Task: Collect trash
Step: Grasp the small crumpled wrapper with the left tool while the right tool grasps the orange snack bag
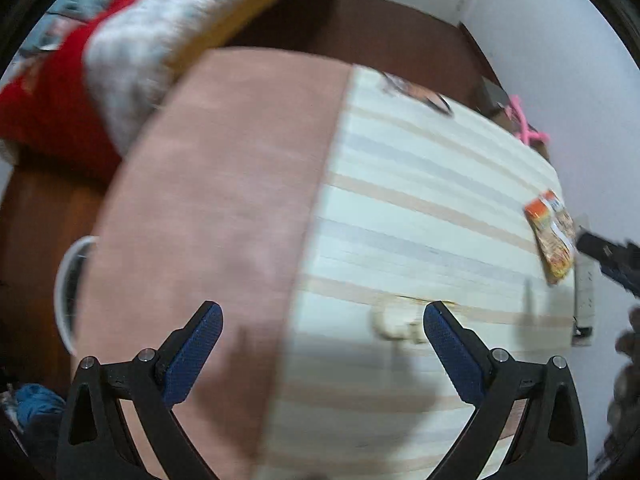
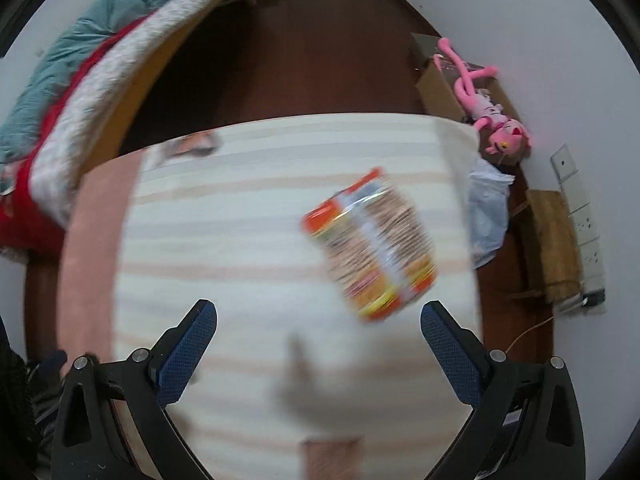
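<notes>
An orange snack wrapper [image 2: 370, 242] lies on a striped bed sheet [image 2: 240, 240], just ahead and slightly right of my open right gripper [image 2: 319, 320]. The same wrapper [image 1: 551, 236] shows at the far right of the left wrist view, near the sheet's edge. A small pale crumpled scrap [image 1: 394, 322] lies on the sheet [image 1: 400, 208] between the fingertips of my open left gripper [image 1: 322, 320]. Another printed wrapper [image 1: 418, 94] sits at the sheet's far edge, seen blurred as the wrapper [image 2: 190, 146] in the right wrist view. Nothing is held by either gripper.
A pink blanket [image 1: 208, 220] covers the sheet's left part. A second bed with red and grey covers [image 2: 60, 120] stands at left. By the right wall are a cardboard box [image 2: 444, 80], a pink plush toy [image 2: 492, 116], a clear plastic bag [image 2: 488, 208] and a brown stool [image 2: 552, 248].
</notes>
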Available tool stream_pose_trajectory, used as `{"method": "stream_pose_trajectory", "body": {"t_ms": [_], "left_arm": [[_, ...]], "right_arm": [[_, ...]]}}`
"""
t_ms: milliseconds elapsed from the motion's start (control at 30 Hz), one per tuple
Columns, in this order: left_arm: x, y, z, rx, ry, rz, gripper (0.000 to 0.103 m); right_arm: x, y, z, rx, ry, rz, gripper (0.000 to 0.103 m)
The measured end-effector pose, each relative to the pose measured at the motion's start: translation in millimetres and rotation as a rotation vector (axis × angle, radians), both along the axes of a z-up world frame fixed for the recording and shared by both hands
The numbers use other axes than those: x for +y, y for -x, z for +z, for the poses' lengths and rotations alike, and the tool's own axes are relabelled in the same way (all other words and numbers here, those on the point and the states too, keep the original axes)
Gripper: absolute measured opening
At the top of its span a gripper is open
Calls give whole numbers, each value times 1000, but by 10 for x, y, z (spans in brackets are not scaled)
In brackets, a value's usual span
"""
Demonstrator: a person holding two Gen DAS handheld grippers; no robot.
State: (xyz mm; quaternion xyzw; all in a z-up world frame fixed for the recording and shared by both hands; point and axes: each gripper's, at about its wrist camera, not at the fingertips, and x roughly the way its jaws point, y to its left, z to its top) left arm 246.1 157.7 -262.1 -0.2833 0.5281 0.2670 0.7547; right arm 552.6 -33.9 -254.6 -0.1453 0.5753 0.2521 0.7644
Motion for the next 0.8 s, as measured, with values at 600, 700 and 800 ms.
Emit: {"method": "stream_pose_trajectory", "body": {"t_ms": [600, 700, 800], "left_arm": [[-557, -353, -78, 56, -221, -160, 6], [-550, -278, 54, 44, -267, -165, 5], [-518, -182, 196, 22, -304, -162, 5]], "right_arm": [[-120, -342, -562, 50, -39, -8, 34], [-146, -183, -457, 22, -54, 0, 25], [-170, 67, -276, 4, -103, 20, 18]]}}
